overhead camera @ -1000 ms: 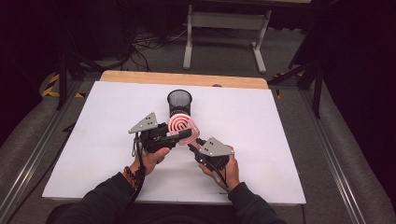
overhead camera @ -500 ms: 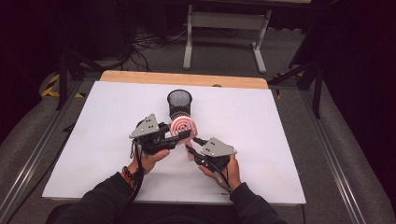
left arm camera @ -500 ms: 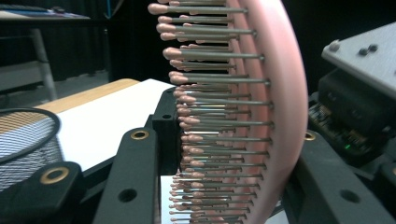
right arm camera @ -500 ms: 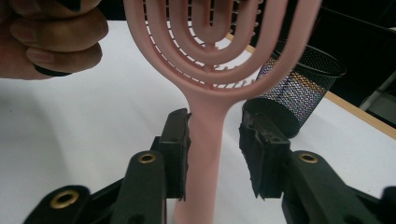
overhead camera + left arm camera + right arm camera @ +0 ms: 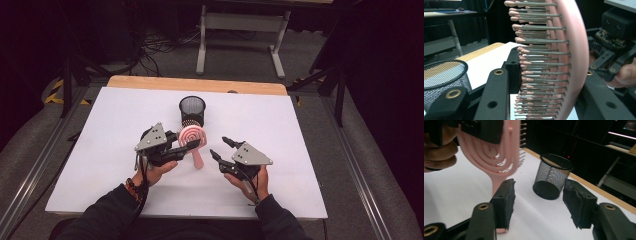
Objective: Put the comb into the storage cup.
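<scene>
The right tool (image 5: 218, 146) has just let go of the pink hairbrush (image 5: 192, 139) — its jaws have been opening and now stand apart, empty, at the brush's four o'clock. The left tool (image 5: 192, 145) alone clamps the brush head above the bench (image 5: 300, 130), the mesh cup (image 5: 192, 110) at twelve o'clock — likely its destination.

We find no legible text, label, brand name, number or sign on any surface in these views. The yellow-and-black striping on the floor (image 5: 56, 95) left of the desk (image 5: 115, 115) is a hazard pattern and carries no characters.
</scene>
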`<state>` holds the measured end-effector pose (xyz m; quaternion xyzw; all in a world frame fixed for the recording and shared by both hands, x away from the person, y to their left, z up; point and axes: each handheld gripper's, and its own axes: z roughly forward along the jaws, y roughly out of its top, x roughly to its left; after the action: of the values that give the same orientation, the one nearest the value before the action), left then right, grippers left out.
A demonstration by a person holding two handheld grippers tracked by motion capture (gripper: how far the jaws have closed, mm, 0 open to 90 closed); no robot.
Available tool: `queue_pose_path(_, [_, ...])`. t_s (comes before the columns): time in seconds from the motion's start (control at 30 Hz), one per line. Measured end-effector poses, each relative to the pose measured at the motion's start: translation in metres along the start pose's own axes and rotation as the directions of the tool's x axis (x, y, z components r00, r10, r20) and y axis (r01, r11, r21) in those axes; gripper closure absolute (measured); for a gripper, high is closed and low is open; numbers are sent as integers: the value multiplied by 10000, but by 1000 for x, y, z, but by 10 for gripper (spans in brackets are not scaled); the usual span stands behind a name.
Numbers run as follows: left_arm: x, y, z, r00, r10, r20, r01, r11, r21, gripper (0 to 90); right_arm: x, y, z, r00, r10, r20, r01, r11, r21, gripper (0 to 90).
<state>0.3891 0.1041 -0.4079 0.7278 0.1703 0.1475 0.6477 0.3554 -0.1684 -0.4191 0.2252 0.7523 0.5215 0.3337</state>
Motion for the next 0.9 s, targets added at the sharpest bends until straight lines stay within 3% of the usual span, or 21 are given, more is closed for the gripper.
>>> queue_pose_path(0.17, [4,0,-4,9999,-24,-102,24,10000,13,625,-6,-2,-8,9989,-168,435,172,9998,-94,334])
queue_pose_path(0.4, [6,1,-9,9996,96,-269,-93,9999,92,626,-13,-11,-18,9976,-211,659,227,9994,-250,257])
queue_pose_path(0.7, [10,2,-13,9993,118,-358,-116,9999,70,625,-17,-22,-28,9939,-395,1029,408,9991,-107,213])
queue_pose_path(0.9, [10,3,-13,9991,205,-377,-198,9997,173,625,-19,-29,-33,9928,-243,1172,274,9993,-251,203])
